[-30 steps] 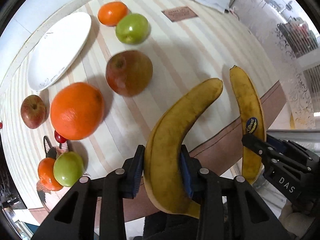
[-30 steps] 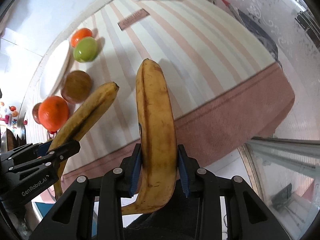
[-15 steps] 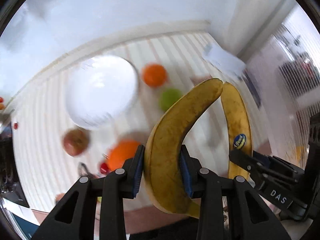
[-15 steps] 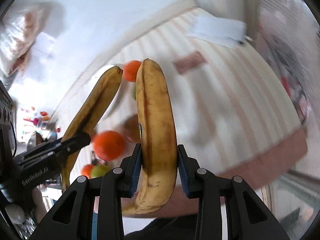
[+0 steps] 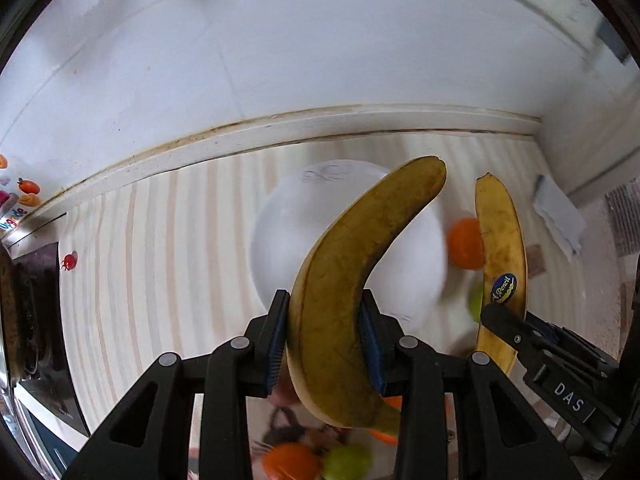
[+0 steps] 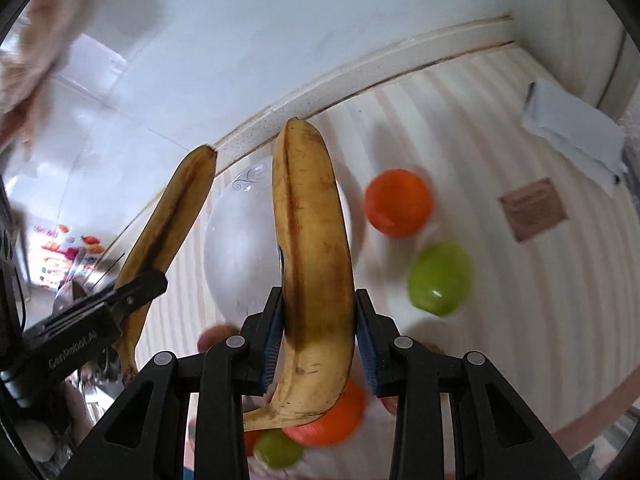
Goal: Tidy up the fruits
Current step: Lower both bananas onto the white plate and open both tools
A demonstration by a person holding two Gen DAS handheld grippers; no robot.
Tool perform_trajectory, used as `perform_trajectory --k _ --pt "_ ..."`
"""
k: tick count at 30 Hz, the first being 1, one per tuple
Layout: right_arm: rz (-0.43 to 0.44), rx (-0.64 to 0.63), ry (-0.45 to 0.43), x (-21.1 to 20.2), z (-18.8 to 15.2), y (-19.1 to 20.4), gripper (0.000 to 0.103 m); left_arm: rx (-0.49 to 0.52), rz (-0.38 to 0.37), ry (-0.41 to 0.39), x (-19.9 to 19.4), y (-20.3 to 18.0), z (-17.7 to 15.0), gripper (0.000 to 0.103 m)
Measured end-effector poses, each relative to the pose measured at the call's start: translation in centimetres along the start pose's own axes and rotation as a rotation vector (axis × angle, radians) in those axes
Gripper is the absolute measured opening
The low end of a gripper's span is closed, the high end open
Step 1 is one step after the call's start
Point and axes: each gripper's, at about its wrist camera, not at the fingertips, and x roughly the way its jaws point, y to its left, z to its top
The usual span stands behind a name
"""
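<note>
L gripper (image 5: pixel 324 342) jaws pinching a curved banana (image 5: pixel 352 280), held in the air over the white plate (image 5: pixel 288 232) on the striped table (image 5: pixel 160 260). R gripper (image 6: pixel 318 338) jaws pinching a 2nd banana (image 6: pixel 312 248) w/ sticker, at 3 o'clock of the 1st. Orange (image 6: pixel 398 202) and green apple (image 6: pixel 440 278) lie at 3 o'clock of the plate.

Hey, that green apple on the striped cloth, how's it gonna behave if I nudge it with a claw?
The green apple looks round and glossy, so it would likely roll rather than slide. Its smooth skin may slip off a glancing touch. The orange sits close by, so a push that way would probably bump it.
</note>
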Motion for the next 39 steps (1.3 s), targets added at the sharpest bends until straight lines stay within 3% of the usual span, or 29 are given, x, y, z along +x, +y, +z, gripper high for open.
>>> perform_trajectory --k 2,14,23,26,28,30,34,37,39 --pt "-0.013 0.008 0.015 1.7 0.8 0.6 0.036 -0.014 0.008 0.02 2.5 0.8 0.9 0.031" --pt "-0.126 -0.016 -0.001 8.6 2.9 1.8 0.036 -0.211 -0.042 0.093 8.6 4.3 0.6 0.031" --pt "-0.139 -0.016 0.045 11.7 2.8 1.7 0.037 -0.192 -0.041 0.128 10.9 3.5 0.7 0.031" --pt "-0.117 0.004 0.068 11.9 2.9 1.2 0.038 -0.159 -0.033 0.173 11.9 3.2 0.6 0.033" --pt "-0.109 0.006 0.083 11.7 3.0 1.2 0.045 -0.143 -0.035 0.195 12.2 3.1 0.3 0.033" --pt "-0.078 0.008 0.108 11.4 3.3 1.0 0.061 -0.144 -0.043 0.2 12.1 3.2 0.1 0.035" --pt "-0.069 -0.014 0.131 10.2 3.5 1.2 0.072 -0.147 -0.074 0.186 10.8 3.6 0.4 0.055" --pt "-0.08 -0.047 0.141 9.0 3.6 1.3 0.083 -0.137 -0.062 0.15 9.2 4.2 0.6 0.079" --pt "-0.107 -0.099 0.145 8.3 3.4 1.7 0.09 -0.138 -0.062 0.131 8.1 4.7 0.4 0.082"
